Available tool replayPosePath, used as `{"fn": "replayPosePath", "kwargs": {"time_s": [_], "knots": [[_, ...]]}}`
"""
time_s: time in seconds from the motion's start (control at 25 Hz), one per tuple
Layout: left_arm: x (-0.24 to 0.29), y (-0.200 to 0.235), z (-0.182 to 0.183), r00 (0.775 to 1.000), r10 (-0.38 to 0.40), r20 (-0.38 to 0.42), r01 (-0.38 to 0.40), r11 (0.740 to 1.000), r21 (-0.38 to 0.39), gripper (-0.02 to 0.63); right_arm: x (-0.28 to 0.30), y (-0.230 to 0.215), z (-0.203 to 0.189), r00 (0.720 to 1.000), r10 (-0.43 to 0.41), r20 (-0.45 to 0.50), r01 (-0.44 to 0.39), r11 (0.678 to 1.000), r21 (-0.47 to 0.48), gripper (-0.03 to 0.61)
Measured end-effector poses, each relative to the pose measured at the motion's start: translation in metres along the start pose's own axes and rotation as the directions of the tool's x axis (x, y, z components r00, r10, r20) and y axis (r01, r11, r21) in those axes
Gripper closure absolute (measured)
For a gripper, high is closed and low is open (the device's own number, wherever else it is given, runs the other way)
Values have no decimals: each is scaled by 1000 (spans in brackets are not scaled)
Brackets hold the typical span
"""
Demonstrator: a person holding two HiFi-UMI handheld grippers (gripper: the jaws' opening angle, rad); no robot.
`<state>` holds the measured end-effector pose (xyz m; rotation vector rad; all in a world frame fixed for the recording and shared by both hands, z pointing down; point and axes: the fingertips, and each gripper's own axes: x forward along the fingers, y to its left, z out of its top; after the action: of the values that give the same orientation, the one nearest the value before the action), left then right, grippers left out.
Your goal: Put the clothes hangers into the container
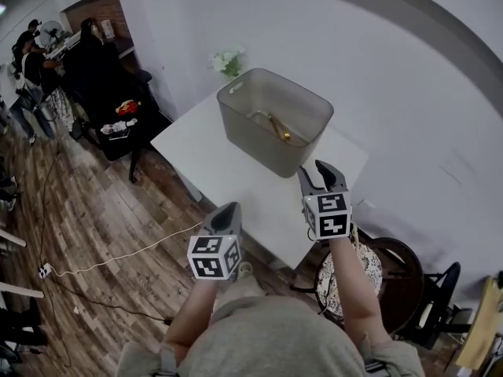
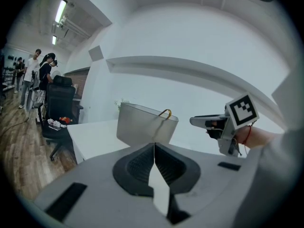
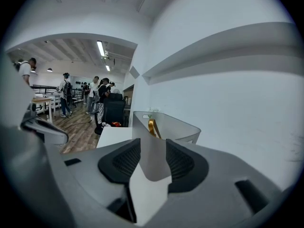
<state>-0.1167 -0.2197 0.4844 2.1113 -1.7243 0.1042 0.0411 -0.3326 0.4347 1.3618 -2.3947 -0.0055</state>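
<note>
My left gripper [image 1: 228,210] has its jaws together, my right gripper [image 1: 313,169] has them apart and empty, and the 1 hanger [image 1: 279,128] I see lies in the container [image 1: 236,124] at 12 o'clock, probably light, stiff and slick, so I'd pinch its neck.

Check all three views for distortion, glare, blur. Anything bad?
Head view: heavy fisheye and flat, dim light, but the container is sharp. Left gripper view: round black vignette, the wall ledge bows, and the ceiling strip light is blown out. Right gripper view: same vignette, background people small and soft, gold hanger still readable.
</note>
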Motion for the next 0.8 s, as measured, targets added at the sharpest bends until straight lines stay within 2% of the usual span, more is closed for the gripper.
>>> {"fn": "replayPosePath", "kwargs": {"time_s": [0.6,0.8], "knots": [[-95,-65,-55,1000,9,8,-9,1000,10,604,-128,45,-48,999,40,28,-40,999,18,411],[-121,-84,-68,1000,11,15,-11,1000,7,604,-167,55,-58,998,37,54,-38,999,29,457]]}}
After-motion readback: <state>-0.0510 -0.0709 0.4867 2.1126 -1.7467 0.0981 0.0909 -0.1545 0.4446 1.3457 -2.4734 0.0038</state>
